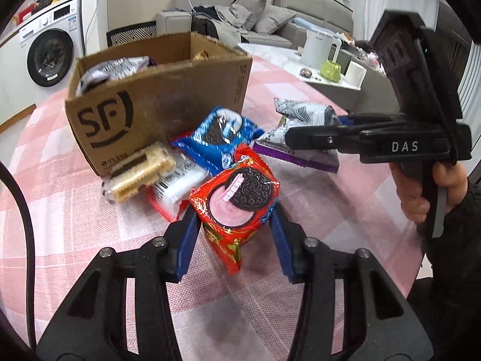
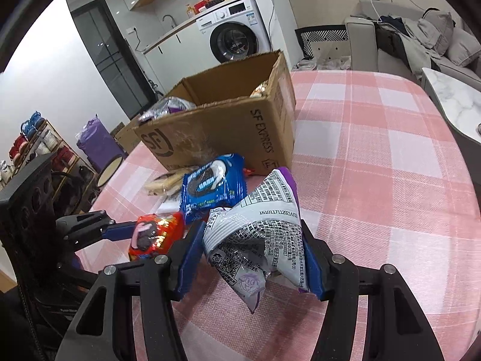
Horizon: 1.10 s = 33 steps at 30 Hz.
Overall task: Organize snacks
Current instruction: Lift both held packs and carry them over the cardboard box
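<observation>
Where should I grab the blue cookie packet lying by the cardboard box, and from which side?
Take the blue cookie packet across its two long edges, coming down from above. It lies flat, tilted up on the clear-wrapped sandwich biscuits, so its long edges look free, while the brown cardboard box crowds its far end. Fingers should straddle its middle.

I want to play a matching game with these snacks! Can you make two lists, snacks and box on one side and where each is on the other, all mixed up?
Things:
1. red cookie pack
2. purple and white bag
3. blue cookie pack
4. cardboard box

Places:
A. lying on the table in front of the box
B. gripped in the right gripper, between its jaws
C. standing on the pink checked table, with snacks inside
D. gripped in the left gripper, between its jaws

Pairs: 1-D, 2-B, 3-A, 4-C
</observation>
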Each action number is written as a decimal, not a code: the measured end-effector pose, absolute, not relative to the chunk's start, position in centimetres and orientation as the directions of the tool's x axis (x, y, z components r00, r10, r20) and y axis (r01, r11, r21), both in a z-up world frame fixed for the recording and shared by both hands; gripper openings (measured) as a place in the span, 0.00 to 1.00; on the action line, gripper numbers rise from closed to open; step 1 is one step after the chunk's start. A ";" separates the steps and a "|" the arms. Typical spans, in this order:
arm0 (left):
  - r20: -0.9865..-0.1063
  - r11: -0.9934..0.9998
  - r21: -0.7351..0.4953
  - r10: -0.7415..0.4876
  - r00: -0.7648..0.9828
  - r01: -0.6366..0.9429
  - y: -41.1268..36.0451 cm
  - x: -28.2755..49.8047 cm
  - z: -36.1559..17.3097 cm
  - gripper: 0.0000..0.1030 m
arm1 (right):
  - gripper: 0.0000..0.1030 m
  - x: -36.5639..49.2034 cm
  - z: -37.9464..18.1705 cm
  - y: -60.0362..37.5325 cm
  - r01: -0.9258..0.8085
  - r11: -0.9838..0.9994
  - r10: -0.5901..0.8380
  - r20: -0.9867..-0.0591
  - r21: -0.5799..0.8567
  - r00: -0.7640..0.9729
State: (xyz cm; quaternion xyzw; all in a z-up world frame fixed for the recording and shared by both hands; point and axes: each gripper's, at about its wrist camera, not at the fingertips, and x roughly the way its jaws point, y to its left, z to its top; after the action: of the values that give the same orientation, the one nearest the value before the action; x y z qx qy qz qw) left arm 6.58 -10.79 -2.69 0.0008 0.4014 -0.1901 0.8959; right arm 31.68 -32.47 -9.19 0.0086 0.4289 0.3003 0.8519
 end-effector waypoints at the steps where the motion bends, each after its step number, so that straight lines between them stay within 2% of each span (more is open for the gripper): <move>1: -0.715 0.928 -0.151 -0.340 0.611 0.340 -10.7 6.5 -2.4 0.42 | 0.58 31.7 -9.0 -32.7 -0.502 0.821 0.518 -0.723 0.272 0.457; 26: -0.600 0.963 -0.133 -0.266 0.754 0.234 -5.4 6.3 4.9 0.42 | 0.58 30.0 -3.3 -32.4 -0.476 0.831 0.542 -0.608 0.286 0.580; 33: -0.586 0.973 -0.119 -0.230 0.777 0.199 -4.3 7.0 6.5 0.42 | 0.58 31.2 -2.6 -30.9 -0.465 0.838 0.532 -0.620 0.286 0.576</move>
State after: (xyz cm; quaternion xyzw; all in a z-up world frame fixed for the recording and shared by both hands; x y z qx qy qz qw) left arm 6.99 -4.30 6.51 -0.0250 0.3138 -0.1140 0.9423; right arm 31.25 -30.87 -2.58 0.0460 0.3644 0.2810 0.8866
